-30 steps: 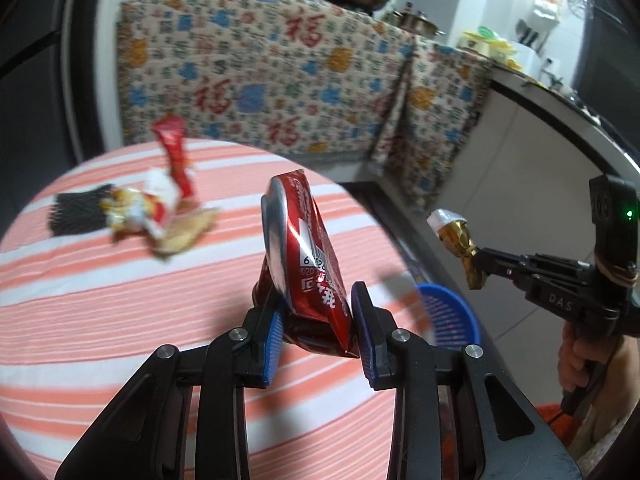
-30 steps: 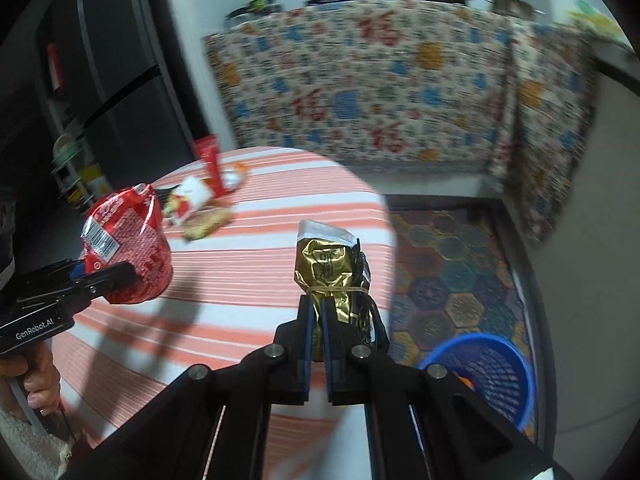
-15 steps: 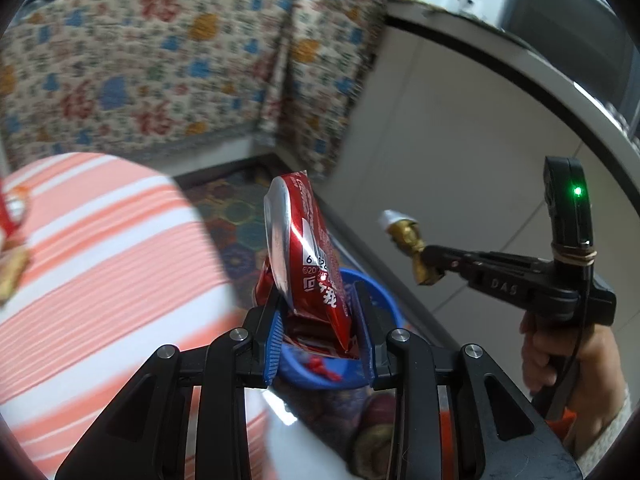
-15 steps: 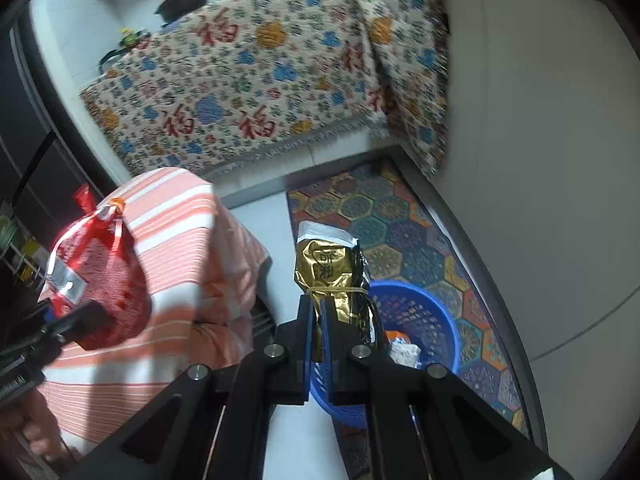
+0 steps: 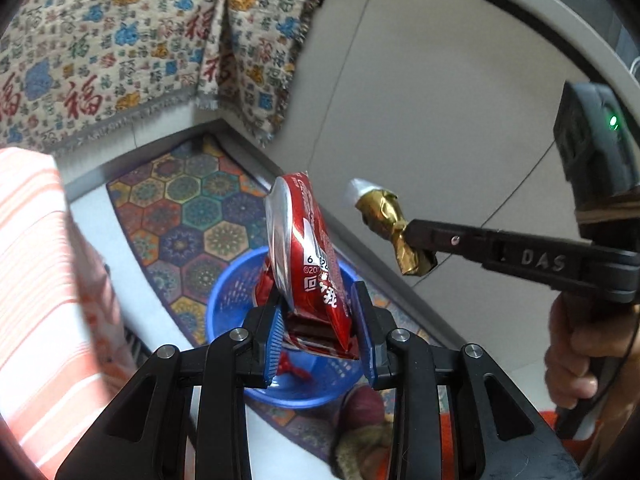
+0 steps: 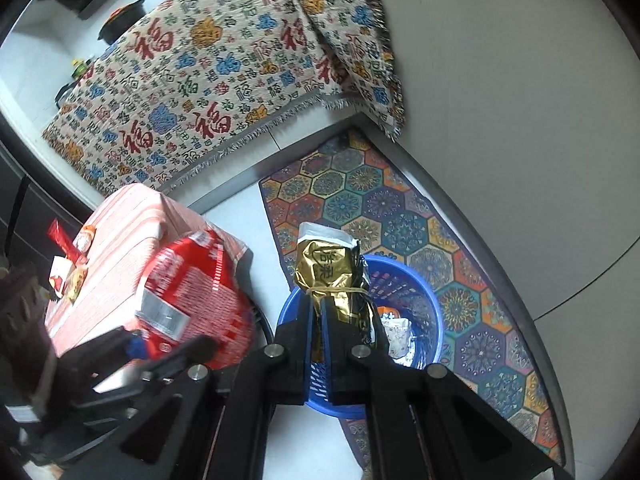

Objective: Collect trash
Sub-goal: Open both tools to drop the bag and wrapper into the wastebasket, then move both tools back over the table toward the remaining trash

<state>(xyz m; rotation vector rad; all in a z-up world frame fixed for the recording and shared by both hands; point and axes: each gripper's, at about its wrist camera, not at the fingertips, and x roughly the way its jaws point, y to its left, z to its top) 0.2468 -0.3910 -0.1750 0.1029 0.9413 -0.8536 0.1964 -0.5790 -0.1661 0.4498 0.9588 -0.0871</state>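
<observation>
The left tool (image 5: 318, 330) pinches a red snack bag (image 5: 308, 256) and the right tool (image 6: 329, 336) pinches a gold wrapper (image 6: 330, 276), each held above the blue basket (image 6: 424, 300) below its tips, apparently so that letting go drops the trash inside.

Red snack bag (image 5: 308, 256), gold foil wrapper (image 6: 334, 276), blue mesh basket (image 6: 424, 300), hexagon-patterned multicoloured rug (image 6: 400, 208), orange-and-white striped tablecloth (image 5: 36, 264).
</observation>
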